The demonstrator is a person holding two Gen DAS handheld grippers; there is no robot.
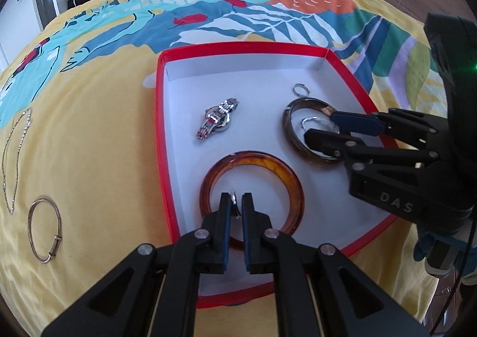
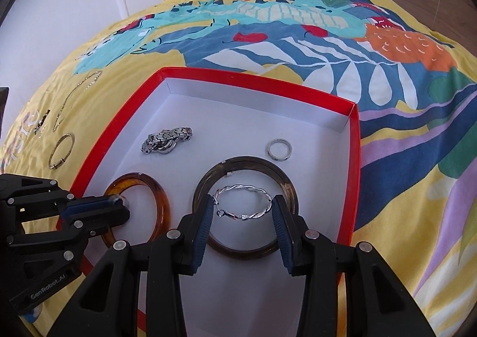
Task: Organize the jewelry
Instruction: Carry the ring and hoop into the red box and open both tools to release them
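A red box with a white floor lies on the bedspread. In it are a silver watch, a small silver ring, an amber bangle and a dark brown bangle. My left gripper is shut on a small silver piece, over the amber bangle. My right gripper is open, its fingers on either side of a twisted silver hoop inside the dark bangle.
A thin gold bangle and a fine chain necklace lie on the yellow bedspread left of the box. Wardrobe shelves and a door stand beyond the bed.
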